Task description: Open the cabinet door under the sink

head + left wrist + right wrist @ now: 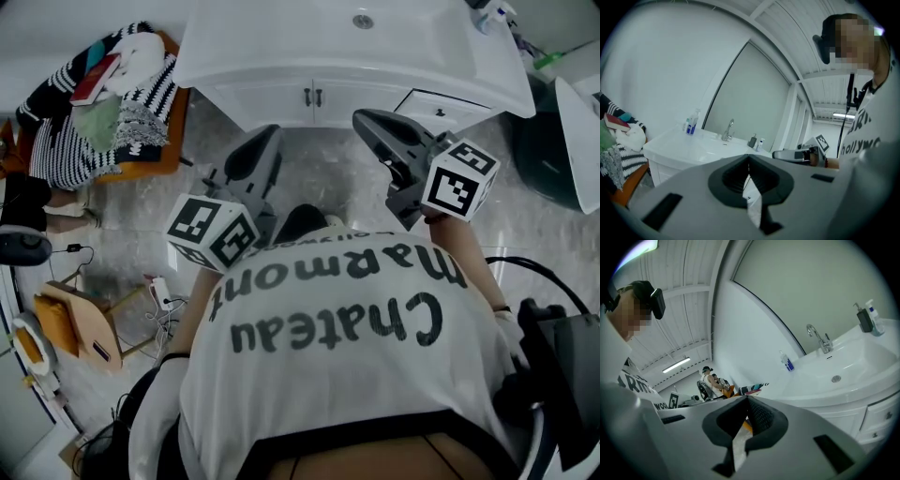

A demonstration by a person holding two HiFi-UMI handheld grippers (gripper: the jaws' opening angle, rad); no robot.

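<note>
On the grey stone-look floor (323,178), a person faces the white sink (412,47) at 12 o'clock. The cabinet door (272,96) under it is shut. The left gripper (270,133) and right gripper (362,118) are both clenched, empty and clear of the door. A chair (155,159) piled with clothes (112,103) is at 10 o'clock. A mirror (750,93) is behind the faucet (729,129).

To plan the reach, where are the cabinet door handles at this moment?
In the head view, the handles sit top centre, side by side on the cabinet doors under the sink, just left of the drawer.
</note>
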